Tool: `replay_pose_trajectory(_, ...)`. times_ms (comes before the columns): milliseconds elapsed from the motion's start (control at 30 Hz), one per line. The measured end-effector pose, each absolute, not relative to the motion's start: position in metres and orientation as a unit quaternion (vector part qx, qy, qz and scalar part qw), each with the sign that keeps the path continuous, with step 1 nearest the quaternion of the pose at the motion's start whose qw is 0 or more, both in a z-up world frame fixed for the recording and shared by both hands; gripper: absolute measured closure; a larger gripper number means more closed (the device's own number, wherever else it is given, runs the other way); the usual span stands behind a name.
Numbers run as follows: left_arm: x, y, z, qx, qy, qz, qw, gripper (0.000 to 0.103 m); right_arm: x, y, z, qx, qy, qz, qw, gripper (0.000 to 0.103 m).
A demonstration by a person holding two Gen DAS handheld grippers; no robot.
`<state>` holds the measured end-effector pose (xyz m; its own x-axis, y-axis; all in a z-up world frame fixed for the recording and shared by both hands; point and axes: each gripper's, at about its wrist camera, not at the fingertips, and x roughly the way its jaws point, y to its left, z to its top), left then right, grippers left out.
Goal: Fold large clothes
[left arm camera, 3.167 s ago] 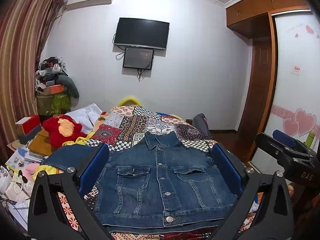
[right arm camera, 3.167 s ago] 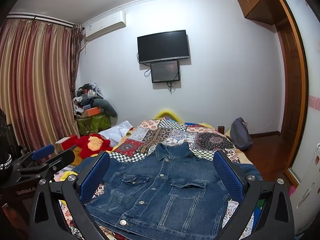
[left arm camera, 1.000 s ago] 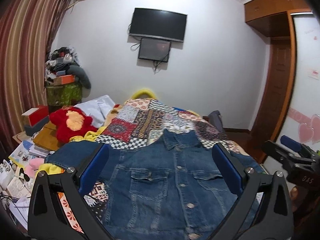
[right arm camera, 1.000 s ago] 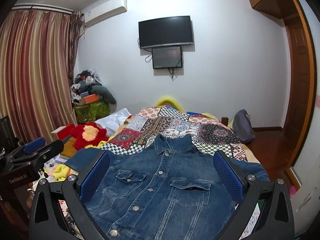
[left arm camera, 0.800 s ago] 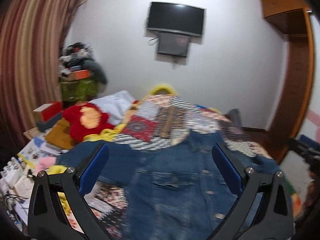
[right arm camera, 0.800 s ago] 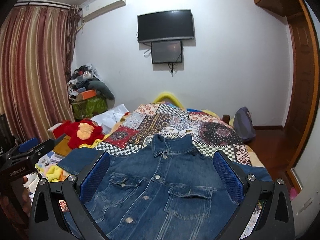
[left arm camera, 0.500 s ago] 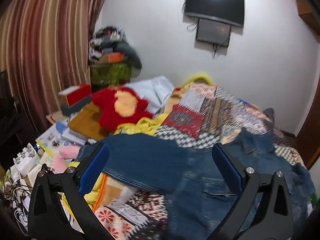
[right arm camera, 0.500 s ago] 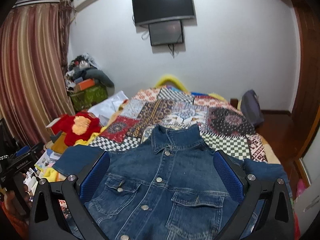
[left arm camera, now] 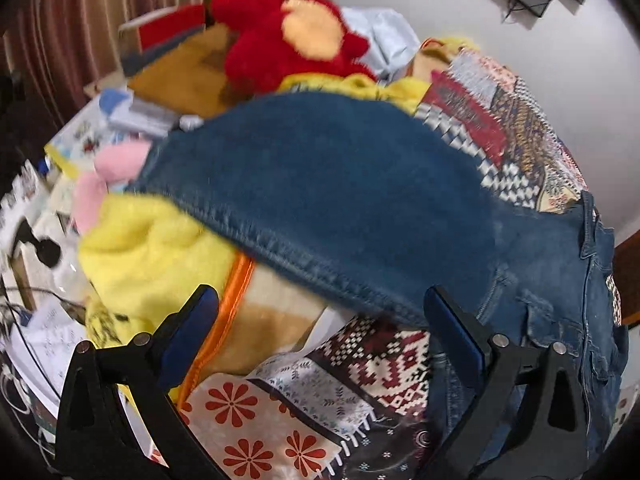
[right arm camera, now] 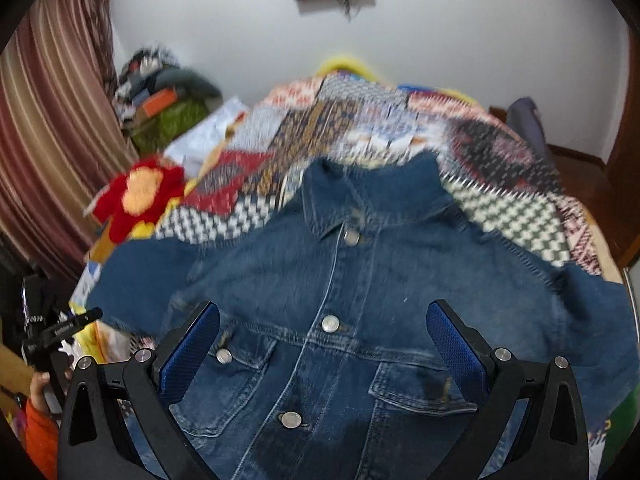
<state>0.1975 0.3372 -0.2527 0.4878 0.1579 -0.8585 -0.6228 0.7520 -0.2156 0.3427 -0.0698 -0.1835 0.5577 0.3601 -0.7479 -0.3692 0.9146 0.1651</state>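
- Fingers of left gripper (left arm camera: 320, 320) spread wide, nothing between them; blue pads (left arm camera: 454, 330) clear of fabric.
- Left wrist view: gripper pitched down over the bed's left edge, aimed at the spread-out sleeve (left arm camera: 320, 200) of the denim jacket (left arm camera: 552, 280).
- Sleeve long axis runs from cuff at left to shoulder at right; stitched seam edge faces the gripper. It lies over a yellow blanket (left arm camera: 140, 248) and the patchwork quilt (left arm camera: 500, 128); red plush toy (left arm camera: 288, 40) sits beyond it.
- Right wrist view: right gripper (right arm camera: 324, 344) fingers also spread, holding nothing, hovering tilted down above the jacket's chest (right arm camera: 340, 300).
- Jacket lies front-up, buttoned, on the quilt (right arm camera: 360, 112); collar (right arm camera: 372, 188) points away toward the far wall, hem toward camera, so long axis runs along the bed. Sleeves stick out to each side.
- Left gripper (right arm camera: 52, 332) visible at the far left edge, by the left sleeve's cuff; frame is motion-blurred.
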Motion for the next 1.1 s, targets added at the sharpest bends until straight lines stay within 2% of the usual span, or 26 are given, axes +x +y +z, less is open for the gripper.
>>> replay_pose_trajectory(200, 0.198, 0.351, -0.26, -0.308, 0.422, 0.203, 0.828, 0.002, 0.356, -0.054, -0.223, -0.015, 0.474, 0.209, 0.855, 0.0)
replay_pose_trajectory(367, 0.203, 0.39, -0.269, -0.395, 0.381, 0.2, 0.812, 0.006, 0.356, -0.049, -0.233, -0.025, 0.479, 0.212, 0.852, 0.0)
replay_pose_trajectory(433, 0.201, 0.403, -0.271, -0.426, 0.364, 0.205, 0.802, 0.013, 0.356, -0.05, -0.231, -0.025, 0.477, 0.214, 0.852, 0.0)
replay_pose_trajectory(500, 0.197, 0.411, -0.27, -0.454, 0.351, 0.214, 0.79, 0.026, 0.355, -0.052, -0.229, -0.025, 0.474, 0.212, 0.854, 0.0)
replay_pose_trajectory(533, 0.194, 0.413, -0.268, -0.463, 0.349, 0.218, 0.785, 0.03, 0.355, -0.052, -0.227, -0.025, 0.472, 0.211, 0.855, 0.0)
replay_pose_trajectory(633, 0.189, 0.409, -0.253, -0.435, 0.35, 0.24, 0.794, 0.055, 0.352, -0.054, -0.221, -0.025, 0.466, 0.211, 0.859, 0.0)
replay_pose_trajectory(700, 0.19, 0.407, -0.244, -0.4, 0.361, 0.259, 0.801, 0.08, 0.348, -0.055, -0.214, -0.027, 0.459, 0.213, 0.862, 0.0)
replay_pose_trajectory(767, 0.194, 0.401, -0.231, -0.368, 0.364, 0.27, 0.812, 0.091, 0.345, -0.056, -0.209, -0.028, 0.453, 0.215, 0.865, 0.0)
replay_pose_trajectory(833, 0.196, 0.392, -0.213, -0.352, 0.352, 0.253, 0.83, 0.095, 0.34, -0.058, -0.201, -0.028, 0.447, 0.217, 0.868, 0.0)
replay_pose_trajectory(967, 0.208, 0.348, -0.161, -0.263, 0.321, 0.221, 0.883, 0.096, 0.326, -0.068, -0.184, -0.025, 0.427, 0.219, 0.877, 0.0)
replay_pose_trajectory(1100, 0.229, 0.299, -0.13, -0.222, 0.304, 0.153, 0.914, 0.097, 0.311, -0.084, -0.165, -0.02, 0.402, 0.211, 0.891, 0.0)
